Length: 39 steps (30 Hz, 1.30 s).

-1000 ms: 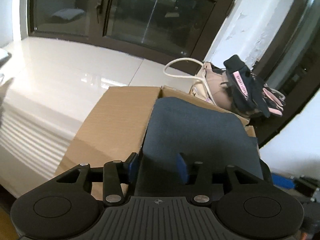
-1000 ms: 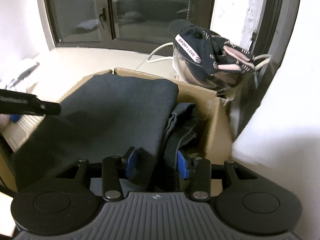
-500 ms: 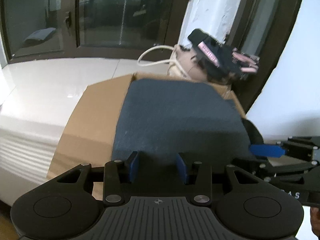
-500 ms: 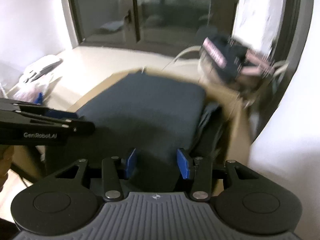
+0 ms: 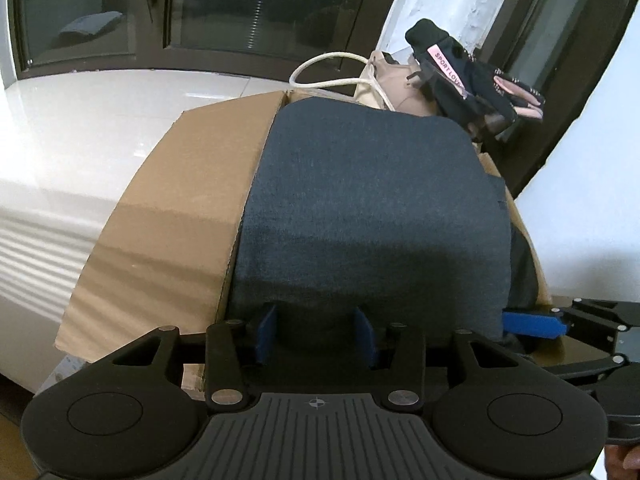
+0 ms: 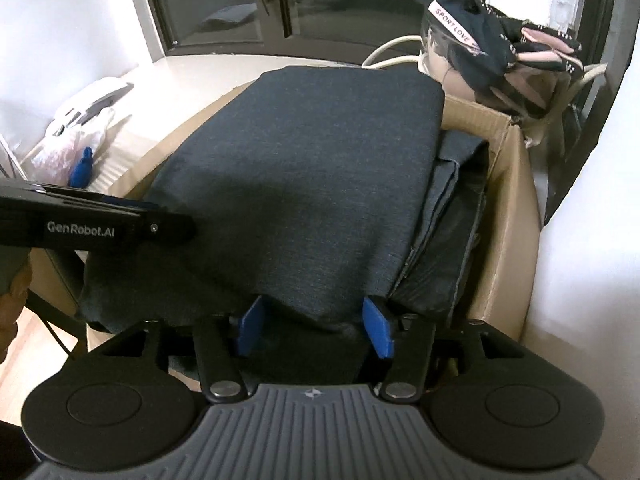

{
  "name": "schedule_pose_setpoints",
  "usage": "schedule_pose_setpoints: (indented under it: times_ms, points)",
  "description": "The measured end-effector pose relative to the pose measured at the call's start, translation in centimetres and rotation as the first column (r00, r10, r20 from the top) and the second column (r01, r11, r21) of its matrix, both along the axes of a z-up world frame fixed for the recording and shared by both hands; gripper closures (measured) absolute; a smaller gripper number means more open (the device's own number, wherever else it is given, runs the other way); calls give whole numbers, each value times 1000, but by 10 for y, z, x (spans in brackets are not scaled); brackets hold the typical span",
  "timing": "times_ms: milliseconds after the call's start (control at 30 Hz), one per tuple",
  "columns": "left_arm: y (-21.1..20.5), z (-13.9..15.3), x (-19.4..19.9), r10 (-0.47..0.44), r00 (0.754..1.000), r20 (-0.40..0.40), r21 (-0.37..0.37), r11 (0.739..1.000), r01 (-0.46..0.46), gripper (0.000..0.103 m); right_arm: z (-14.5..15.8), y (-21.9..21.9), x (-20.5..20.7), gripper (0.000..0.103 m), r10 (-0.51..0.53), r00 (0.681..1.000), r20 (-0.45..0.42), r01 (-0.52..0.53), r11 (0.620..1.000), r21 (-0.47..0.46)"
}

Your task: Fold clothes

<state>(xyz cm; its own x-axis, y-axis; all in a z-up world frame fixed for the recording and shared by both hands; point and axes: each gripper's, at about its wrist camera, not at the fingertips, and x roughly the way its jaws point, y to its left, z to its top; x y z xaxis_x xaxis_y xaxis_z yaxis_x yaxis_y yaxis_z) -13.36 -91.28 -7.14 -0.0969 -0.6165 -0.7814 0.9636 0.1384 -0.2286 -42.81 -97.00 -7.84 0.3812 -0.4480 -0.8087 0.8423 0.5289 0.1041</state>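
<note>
Over the cardboard box, a rounded, felt-like dark folded garment, both grippers spread wide beneath it.

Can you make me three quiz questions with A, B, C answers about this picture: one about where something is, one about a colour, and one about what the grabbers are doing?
1. Where is the folded dark blue garment?
A. On top of the cardboard box
B. On the floor
C. Hanging on the window handle

2. What colour are the gripper finger pads?
A. Red
B. Blue
C. Yellow

3. How are the left gripper and right gripper set?
A. Both open, with the garment's near edge between the fingers
B. Both shut on a shoe
C. Both far from the garment

Answers:
1 A: the garment lies across the box's open top.
2 B: both wrist views show blue pads.
3 A: in each view the pads stand apart with cloth between them.
</note>
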Motion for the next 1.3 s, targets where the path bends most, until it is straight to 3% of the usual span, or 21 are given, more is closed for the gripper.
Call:
schedule_pose_setpoints:
  times_ms: [133, 267, 333, 433, 667, 933, 1300]
  points:
    - [6, 12, -2, -12, 1000, -8, -20, 1000, 11, 40, 11, 5, -2, 23, -19, 1000, 0, 19, 1000, -12]
    - [16, 28, -9, -30, 999, 12, -34, 999, 31, 27, 24, 15, -8, 21, -51, 999, 14, 51, 999, -15]
    - [23, 39, -11, -37, 999, 10, -55, 998, 38, 13, 32, 21, -10, 19, -70, 997, 27, 70, 997, -21]
    - [37, 58, -16, -54, 999, 7, -101, 993, 54, 5, 49, 38, -13, 17, -94, 995, 42, 96, 994, -49]
    - [83, 100, -38, -136, 990, -31, -214, 969, 126, 0, 85, 96, -23, 7, -168, 984, 57, 173, 979, -109]
    - [173, 115, -33, -143, 990, 2, -237, 962, 139, 0, 116, 182, -30, 1, -229, 971, 64, 237, 958, -159]
    - [297, 125, -17, -121, 991, 55, -236, 963, 131, 0, 127, 302, 0, 1, -247, 968, 49, 252, 949, -191]
